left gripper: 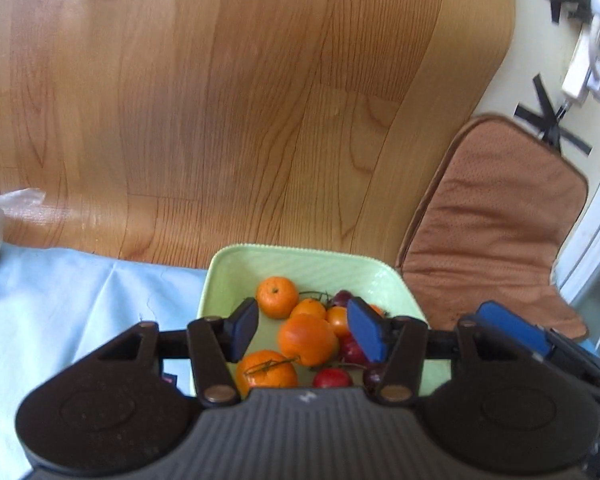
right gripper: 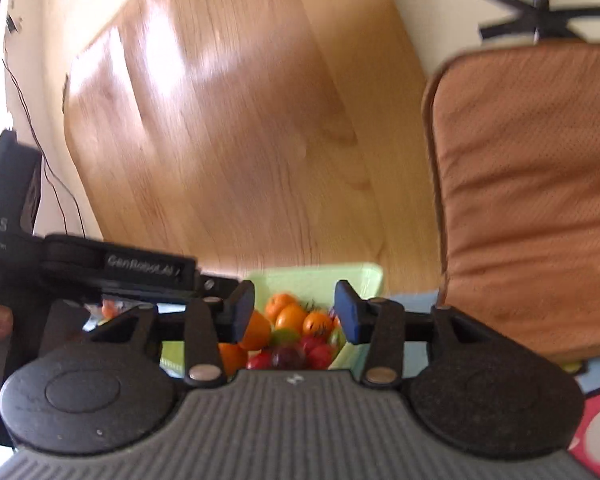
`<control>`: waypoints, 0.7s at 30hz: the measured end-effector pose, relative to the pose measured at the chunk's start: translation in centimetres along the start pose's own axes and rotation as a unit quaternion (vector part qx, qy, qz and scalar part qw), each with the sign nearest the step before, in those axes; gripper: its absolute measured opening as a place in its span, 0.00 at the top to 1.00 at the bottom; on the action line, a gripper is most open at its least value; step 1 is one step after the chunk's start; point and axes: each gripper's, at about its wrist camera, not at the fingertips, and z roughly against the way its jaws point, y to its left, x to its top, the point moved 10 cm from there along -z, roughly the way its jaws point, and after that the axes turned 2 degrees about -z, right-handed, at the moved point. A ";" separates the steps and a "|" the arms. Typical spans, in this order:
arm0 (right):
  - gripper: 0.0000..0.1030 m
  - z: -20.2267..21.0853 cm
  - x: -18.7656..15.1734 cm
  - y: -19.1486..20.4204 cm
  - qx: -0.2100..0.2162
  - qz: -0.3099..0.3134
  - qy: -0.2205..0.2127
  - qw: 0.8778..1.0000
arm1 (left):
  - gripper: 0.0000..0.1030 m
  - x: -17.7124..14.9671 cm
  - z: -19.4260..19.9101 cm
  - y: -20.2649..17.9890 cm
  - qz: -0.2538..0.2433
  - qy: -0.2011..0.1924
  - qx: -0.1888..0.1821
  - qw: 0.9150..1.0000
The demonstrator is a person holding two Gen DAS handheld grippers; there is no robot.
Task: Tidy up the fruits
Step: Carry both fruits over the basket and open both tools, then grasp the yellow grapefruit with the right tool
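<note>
Left claw [left gripper: 306, 330] hangs released in our left wrist view, its blue pads spread apart with nothing between them, above a pale green tray [left gripper: 236, 268]. We see the fruit lying in that tray: several oranges [left gripper: 277, 296] toward the left and middle, dark red cherry tomatoes [left gripper: 332, 378] on the near right, some on thin stems. That tray rests on a light blue cloth [left gripper: 60, 300] at the near edge; beyond it lies wood-grain floor [left gripper: 220, 100], and a brown seat cushion [left gripper: 496, 232] sits to the right. At the right edge we catch the other tool's blue pad, the right claw [left gripper: 512, 326]

From our right wrist view, somewhat blurred, the right claw [right gripper: 296, 314] is likewise released and holds nothing, poised over the same green tray [right gripper: 364, 276]. Oranges [right gripper: 290, 318] and red tomatoes [right gripper: 320, 354] show between its pads. We see the left tool's black body [right gripper: 100, 268] at the left, and the cushion [right gripper: 532, 200] on the right
</note>
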 end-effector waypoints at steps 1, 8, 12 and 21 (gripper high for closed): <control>0.53 0.3 0.3 -0.2 -0.001 -0.011 -0.003 1.000 | 0.51 -0.2 1.1 0.0 0.008 -0.008 -0.004 1.000; 0.53 1.7 -0.2 0.6 -0.017 -0.039 0.038 0.998 | 0.51 -5.8 10.6 -0.6 -0.001 -0.046 -0.022 0.999; 0.53 4.9 -3.6 3.3 0.009 -0.016 0.086 0.996 | 0.51 -11.3 15.4 1.0 -0.026 -0.058 0.005 0.998; 0.53 6.8 -11.2 10.8 0.055 0.048 0.173 0.982 | 0.51 -15.7 19.4 6.6 0.014 -0.050 0.042 0.998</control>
